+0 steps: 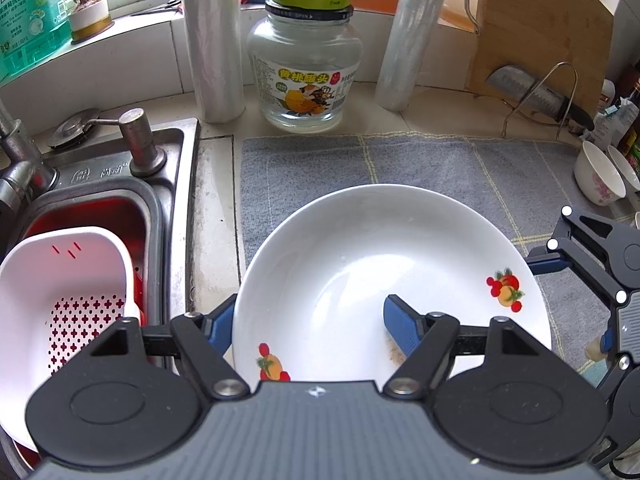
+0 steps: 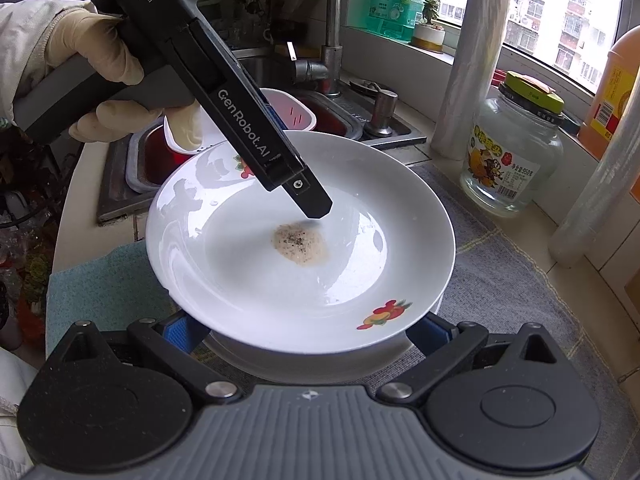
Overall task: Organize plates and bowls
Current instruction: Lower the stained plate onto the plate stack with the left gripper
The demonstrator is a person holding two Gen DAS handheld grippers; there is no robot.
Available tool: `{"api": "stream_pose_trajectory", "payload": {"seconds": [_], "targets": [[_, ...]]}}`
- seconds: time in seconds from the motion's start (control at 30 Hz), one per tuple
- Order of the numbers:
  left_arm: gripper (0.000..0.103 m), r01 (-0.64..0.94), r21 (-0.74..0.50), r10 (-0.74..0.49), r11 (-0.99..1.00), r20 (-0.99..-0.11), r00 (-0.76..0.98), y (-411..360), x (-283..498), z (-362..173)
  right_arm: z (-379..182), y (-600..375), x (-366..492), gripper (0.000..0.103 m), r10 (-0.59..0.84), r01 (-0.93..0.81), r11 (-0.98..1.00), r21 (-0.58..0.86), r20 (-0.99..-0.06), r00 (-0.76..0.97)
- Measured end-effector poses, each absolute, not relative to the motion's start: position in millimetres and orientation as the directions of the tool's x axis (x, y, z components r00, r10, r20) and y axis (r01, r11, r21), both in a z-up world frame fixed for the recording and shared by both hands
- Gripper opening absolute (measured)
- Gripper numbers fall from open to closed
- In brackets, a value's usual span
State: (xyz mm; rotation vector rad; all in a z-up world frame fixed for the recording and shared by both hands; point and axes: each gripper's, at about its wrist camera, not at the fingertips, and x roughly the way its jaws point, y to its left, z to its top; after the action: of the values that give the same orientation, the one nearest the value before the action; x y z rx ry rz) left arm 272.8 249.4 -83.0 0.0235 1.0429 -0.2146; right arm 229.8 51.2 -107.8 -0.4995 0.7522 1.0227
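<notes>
Over the grey checked cloth (image 1: 420, 160), the left gripper (image 1: 308, 328) pinches the rim of the white fruit-printed ceramic plate (image 1: 360, 264); the right gripper (image 2: 304, 330), spread wide, flanks its opposite edge.

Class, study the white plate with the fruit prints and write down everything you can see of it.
The white plate looks like glazed ceramic: deep, glossy, wet in spots, with small red-and-orange fruit prints on its rim. A brownish speckled residue sits in its well. It is tilted above a second white dish on the grey cloth. The left tool grips its rim, one finger inside, one outside. The right tool straddles its near edge; contact is unclear.
</notes>
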Motion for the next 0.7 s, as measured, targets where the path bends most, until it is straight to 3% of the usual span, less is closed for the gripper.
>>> {"api": "stream_pose_trajectory", "payload": {"seconds": [0.7], "targets": [[0.075,0.213,-0.086,-0.177,0.973,-0.872,0.457,247.4,280.2,-96.9,-105.7,51.5,232.0,0.103,0.550,-0.881,0.473,-0.009,-0.778,0.303]]}}
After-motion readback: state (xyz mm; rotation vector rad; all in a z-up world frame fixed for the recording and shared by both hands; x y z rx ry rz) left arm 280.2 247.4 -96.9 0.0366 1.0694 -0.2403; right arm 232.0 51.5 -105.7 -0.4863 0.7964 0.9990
